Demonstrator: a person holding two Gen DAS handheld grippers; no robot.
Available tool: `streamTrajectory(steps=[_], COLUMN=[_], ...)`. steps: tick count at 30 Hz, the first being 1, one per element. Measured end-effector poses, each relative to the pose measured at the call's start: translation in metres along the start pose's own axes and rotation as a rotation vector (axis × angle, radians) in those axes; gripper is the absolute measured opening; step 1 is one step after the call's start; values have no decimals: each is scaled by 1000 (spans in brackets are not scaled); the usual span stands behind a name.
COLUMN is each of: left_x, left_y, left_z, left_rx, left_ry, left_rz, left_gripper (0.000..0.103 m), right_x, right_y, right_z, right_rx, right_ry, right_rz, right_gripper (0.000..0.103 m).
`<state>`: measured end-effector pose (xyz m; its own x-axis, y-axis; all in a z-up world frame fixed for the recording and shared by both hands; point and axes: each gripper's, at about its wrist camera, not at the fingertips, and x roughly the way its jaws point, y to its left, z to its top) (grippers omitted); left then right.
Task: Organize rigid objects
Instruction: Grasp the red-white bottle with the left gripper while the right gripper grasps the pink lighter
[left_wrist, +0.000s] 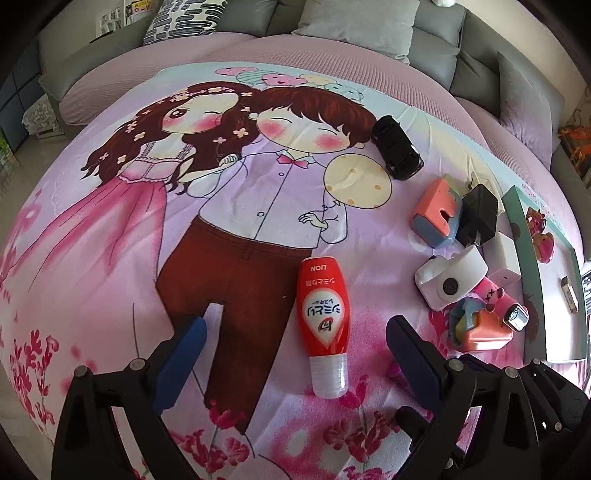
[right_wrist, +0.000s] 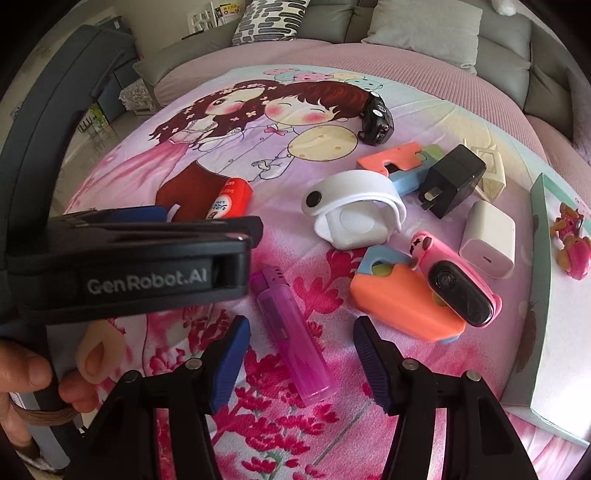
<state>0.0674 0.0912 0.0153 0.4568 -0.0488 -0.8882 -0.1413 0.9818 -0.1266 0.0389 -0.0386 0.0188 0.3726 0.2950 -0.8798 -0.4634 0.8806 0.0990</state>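
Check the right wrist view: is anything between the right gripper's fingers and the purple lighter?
Nothing visible. The purple lighter lies bare on the printed blanket between the open fingers of the right gripper. The orange toy sits beside it, apart.

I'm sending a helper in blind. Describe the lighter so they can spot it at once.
On the cartoon-couple bedspread, look at the flower-print near edge, left of the toy pile. The translucent purple plastic lighter lies flat between the right hand-held gripper fingers, the only see-through, slim stick there.
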Motion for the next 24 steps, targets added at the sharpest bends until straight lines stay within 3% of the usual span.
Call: streamTrajectory(steps=[2,4,8,10,19,24], left_x=[3,5,5,5,3,-2], left_y=[-2,-3,-2,1,12,14], left_z=[2,4,6,6,7,6], left_rx=[9,22,30,27,15,4], left_ry=[3,0,-12,-17,-30,-33], left_rz=[4,19,28,23,27,5], left_gripper=[81,79,63,59,29,29], right_x=[0,-1,0,0,-5,-13], right_y=[-2,-4,-7,-9,-19,-17], right_z=[1,2,2,2,1,2], right_rx=[9,15,22,27,64,59], right_ry=[-5,-9,-16,-19,-26,-53], right_rz=[-5,-10,-16,-9,-9,2], right_gripper=[55,52,45,45,23,21])
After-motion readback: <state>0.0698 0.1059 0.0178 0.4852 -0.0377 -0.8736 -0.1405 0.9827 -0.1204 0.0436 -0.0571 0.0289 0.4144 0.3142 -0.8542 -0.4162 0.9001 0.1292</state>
